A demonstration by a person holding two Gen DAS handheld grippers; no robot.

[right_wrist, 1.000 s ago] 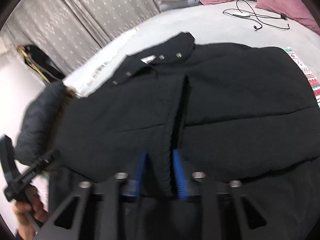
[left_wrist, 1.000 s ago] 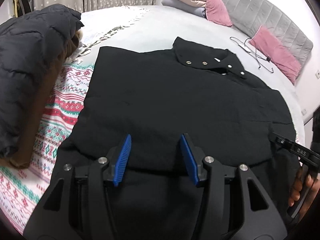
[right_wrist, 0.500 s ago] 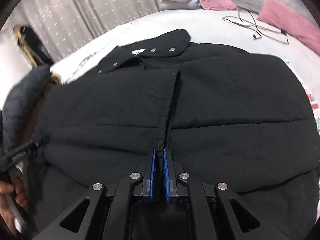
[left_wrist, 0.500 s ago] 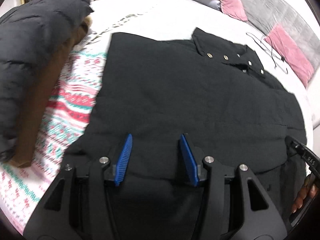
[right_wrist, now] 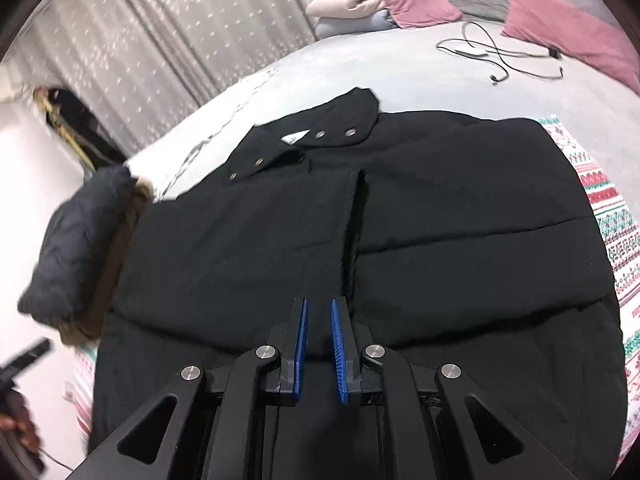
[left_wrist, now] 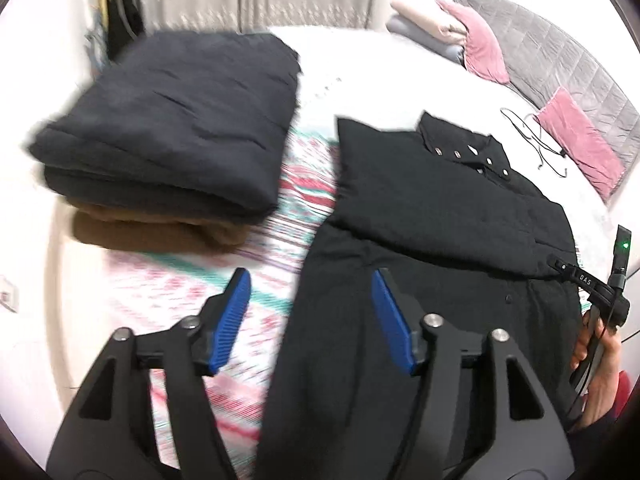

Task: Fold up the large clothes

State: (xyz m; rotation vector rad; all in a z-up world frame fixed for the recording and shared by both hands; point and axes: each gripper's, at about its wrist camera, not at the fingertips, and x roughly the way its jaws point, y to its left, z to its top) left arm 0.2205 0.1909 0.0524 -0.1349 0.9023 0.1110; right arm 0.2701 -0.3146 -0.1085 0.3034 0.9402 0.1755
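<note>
Black coat [right_wrist: 400, 240] flat on bed, just ahead of right tool [right_wrist: 318, 344]

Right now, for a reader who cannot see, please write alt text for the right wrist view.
A black jacket lies spread flat on a grey bed, collar away from the camera, sleeves folded over its front. The right tool hangs low over its near part, blue pads slightly apart, gripping nothing visible. A folded dark garment sits at left.

Grey bed [right_wrist: 440, 88], curtains [right_wrist: 160, 40] behind
</note>
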